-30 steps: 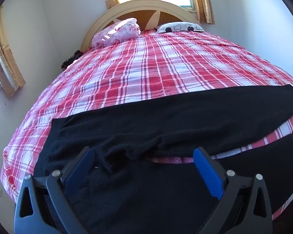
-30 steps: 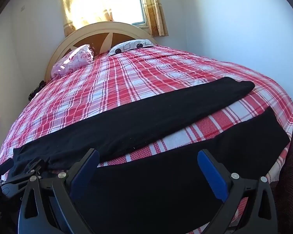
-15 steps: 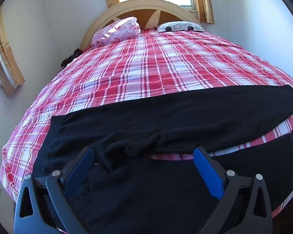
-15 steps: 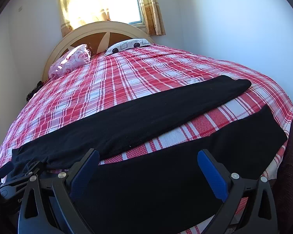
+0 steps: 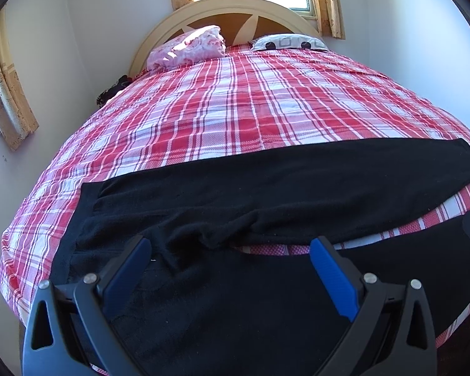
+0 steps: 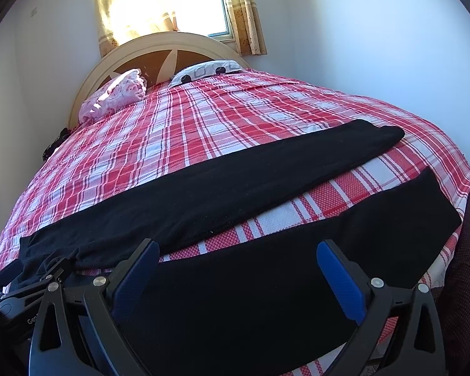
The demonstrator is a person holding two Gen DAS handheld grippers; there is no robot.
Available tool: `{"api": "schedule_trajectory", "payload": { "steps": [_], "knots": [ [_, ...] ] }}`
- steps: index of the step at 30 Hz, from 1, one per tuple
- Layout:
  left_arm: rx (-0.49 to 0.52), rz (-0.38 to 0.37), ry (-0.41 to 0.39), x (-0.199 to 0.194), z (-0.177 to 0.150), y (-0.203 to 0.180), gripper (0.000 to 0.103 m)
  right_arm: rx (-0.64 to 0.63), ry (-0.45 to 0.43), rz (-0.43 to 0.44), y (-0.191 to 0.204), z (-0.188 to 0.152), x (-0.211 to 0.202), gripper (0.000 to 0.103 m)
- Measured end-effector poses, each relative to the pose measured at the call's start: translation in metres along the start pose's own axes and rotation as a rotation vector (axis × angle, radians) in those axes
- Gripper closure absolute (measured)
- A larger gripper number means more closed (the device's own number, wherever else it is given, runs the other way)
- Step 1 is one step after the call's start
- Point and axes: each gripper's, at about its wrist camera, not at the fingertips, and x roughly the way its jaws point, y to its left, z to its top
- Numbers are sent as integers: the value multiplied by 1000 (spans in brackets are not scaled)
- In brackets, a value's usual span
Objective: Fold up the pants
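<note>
Black pants lie spread flat across the near end of a red plaid bed, waistband at the left, both legs running right with a strip of bedspread between them. My left gripper is open and empty above the crotch and near leg. In the right wrist view the pants show both legs. My right gripper is open and empty over the near leg. The left gripper's body shows at the lower left there.
A pink pillow and a white patterned pillow lie by the curved headboard. Walls flank the bed on both sides. A dark red object stands at the bed's right corner.
Both grippers have drawn back and risen slightly, so more of the pants shows. The pants have not moved.
</note>
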Motion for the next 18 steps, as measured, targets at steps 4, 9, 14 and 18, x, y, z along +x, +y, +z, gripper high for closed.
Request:
{"api": "schedule_trajectory", "payload": {
  "steps": [4, 9, 14, 18],
  "knots": [
    [0, 1, 1, 0, 0, 0, 0, 2, 1, -1, 2, -1, 0, 1],
    [0, 1, 2, -1, 0, 1, 0, 3, 0, -2, 0, -2, -2, 1],
    [0, 1, 1, -2, 0, 1, 0, 5, -1, 0, 1, -3, -4, 1],
    [0, 1, 1, -2, -1, 0, 0, 8, 3, -1, 1, -2, -3, 1]
  ]
}}
